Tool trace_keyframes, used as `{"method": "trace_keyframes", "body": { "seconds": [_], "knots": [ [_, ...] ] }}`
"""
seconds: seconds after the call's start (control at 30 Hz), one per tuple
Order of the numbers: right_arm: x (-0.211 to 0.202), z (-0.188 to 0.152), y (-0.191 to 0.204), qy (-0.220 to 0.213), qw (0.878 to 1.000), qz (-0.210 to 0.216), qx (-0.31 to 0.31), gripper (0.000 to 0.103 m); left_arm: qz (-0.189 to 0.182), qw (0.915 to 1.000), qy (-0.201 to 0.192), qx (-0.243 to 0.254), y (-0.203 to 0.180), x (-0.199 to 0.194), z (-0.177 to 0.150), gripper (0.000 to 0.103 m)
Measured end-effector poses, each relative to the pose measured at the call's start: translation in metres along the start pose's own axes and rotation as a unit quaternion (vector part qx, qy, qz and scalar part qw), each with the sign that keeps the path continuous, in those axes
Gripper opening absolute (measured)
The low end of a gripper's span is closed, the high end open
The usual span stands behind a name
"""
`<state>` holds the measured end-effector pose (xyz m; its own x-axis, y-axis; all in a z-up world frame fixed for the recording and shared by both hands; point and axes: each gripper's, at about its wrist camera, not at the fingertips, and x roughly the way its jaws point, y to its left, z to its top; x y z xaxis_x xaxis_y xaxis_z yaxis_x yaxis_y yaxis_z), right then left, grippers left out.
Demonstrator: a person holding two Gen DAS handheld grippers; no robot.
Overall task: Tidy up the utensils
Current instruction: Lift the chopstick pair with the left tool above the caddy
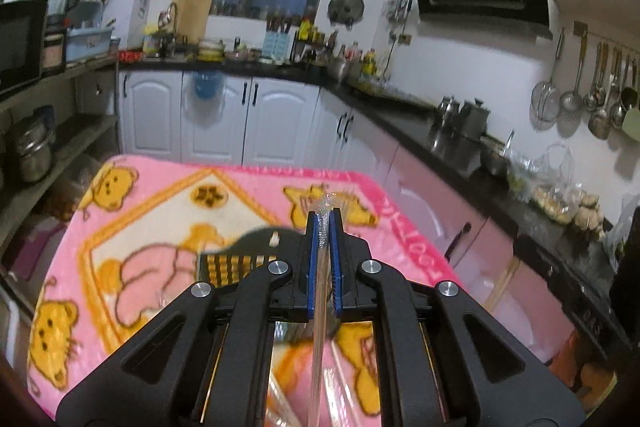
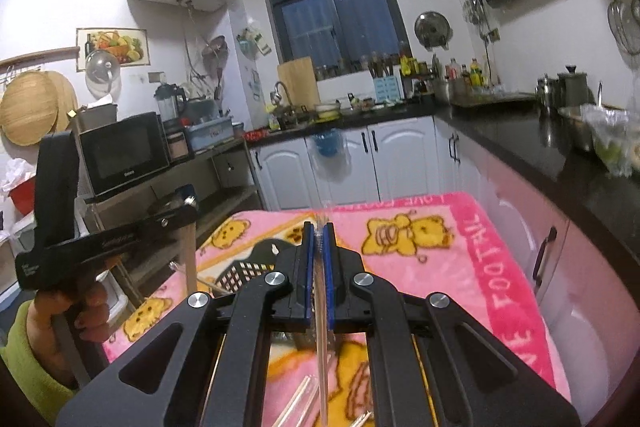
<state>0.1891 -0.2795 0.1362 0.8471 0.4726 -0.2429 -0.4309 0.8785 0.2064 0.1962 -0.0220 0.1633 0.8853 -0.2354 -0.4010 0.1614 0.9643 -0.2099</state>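
Both claws pinch wrapped chopsticks: on the left camera, the left gripper [image 1: 325, 223] squeezes a clear-wrapped pair [image 1: 320, 327] above the black basket [image 1: 240, 259] (go slow). On the right camera, the right gripper [image 2: 319, 231] holds another wrapped pair [image 2: 321, 339]; I think each should tip down into the basket [image 2: 244, 271] gently.

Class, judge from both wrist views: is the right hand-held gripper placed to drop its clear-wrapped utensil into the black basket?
Probably yes. The right hand-held gripper is shut on the clear-wrapped utensil, and the black basket sits just ahead to its left on the pink blanket, nothing between them.
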Motion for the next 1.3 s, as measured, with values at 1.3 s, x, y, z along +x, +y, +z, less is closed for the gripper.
{"method": "trace_keyframes", "body": {
  "seconds": [1.3],
  "knots": [
    [0.1, 0.064, 0.029, -0.079, 0.996, 0.015, -0.047, 0.005, 0.036, 0.9925, -0.117, 0.005, 0.011, 0.058, 0.046, 0.003]
  ]
}}
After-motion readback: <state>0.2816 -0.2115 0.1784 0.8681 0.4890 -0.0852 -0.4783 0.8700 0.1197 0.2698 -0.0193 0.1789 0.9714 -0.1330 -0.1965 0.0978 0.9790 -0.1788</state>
